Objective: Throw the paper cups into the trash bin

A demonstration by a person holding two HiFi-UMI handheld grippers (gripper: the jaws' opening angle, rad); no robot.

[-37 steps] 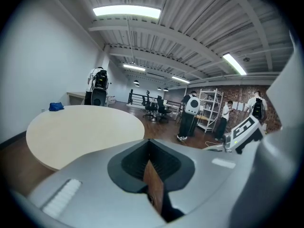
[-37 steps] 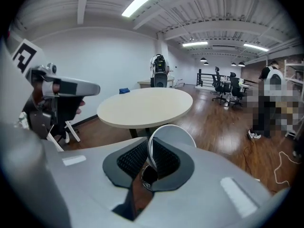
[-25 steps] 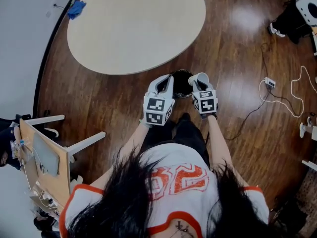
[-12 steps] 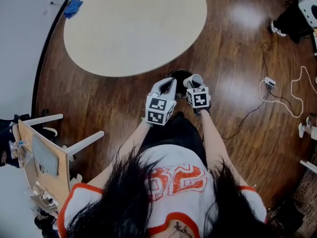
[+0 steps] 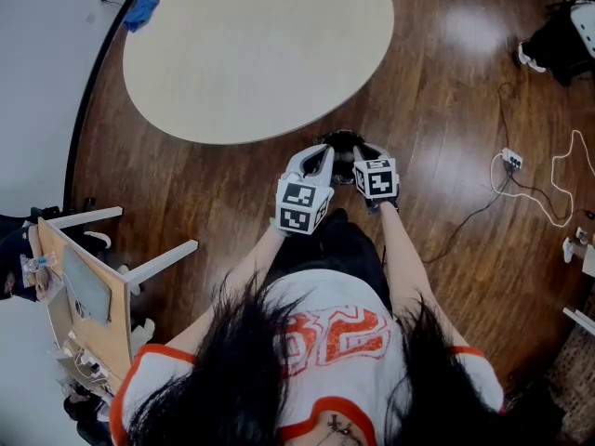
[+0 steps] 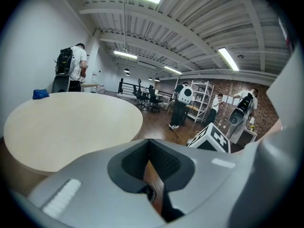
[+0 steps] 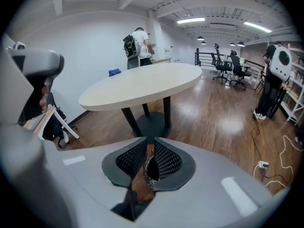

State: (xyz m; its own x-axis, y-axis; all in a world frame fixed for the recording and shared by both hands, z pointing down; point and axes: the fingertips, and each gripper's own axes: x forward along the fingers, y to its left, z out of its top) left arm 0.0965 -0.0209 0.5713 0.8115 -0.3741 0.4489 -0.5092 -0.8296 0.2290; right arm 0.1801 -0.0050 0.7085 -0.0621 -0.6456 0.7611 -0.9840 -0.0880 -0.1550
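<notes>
A black trash bin [image 5: 341, 141] stands on the wood floor by the round table, right in front of the person. Both grippers hang over it. My right gripper [image 5: 363, 151] is above the bin's right rim, and its jaws are opening with nothing between the pads. In the right gripper view a narrow gap [image 7: 149, 149] shows a bit of the bin's dark rim [image 7: 150, 168] below. My left gripper [image 5: 320, 153] is over the left rim, and its tips meet with nothing held [image 6: 150, 146]. No paper cup shows in any view.
The beige round table [image 5: 251, 45] fills the far side, and a blue cloth [image 5: 139, 13] lies at its far left edge. Its black pedestal [image 7: 152, 122] stands just beyond the bin. A wooden chair [image 5: 88, 291] is at left. A power strip with cables [image 5: 509, 160] lies right.
The white paper cup that the right gripper held over the bin is gone from its jaws. Both grippers have shifted slightly toward the bin's middle.
</notes>
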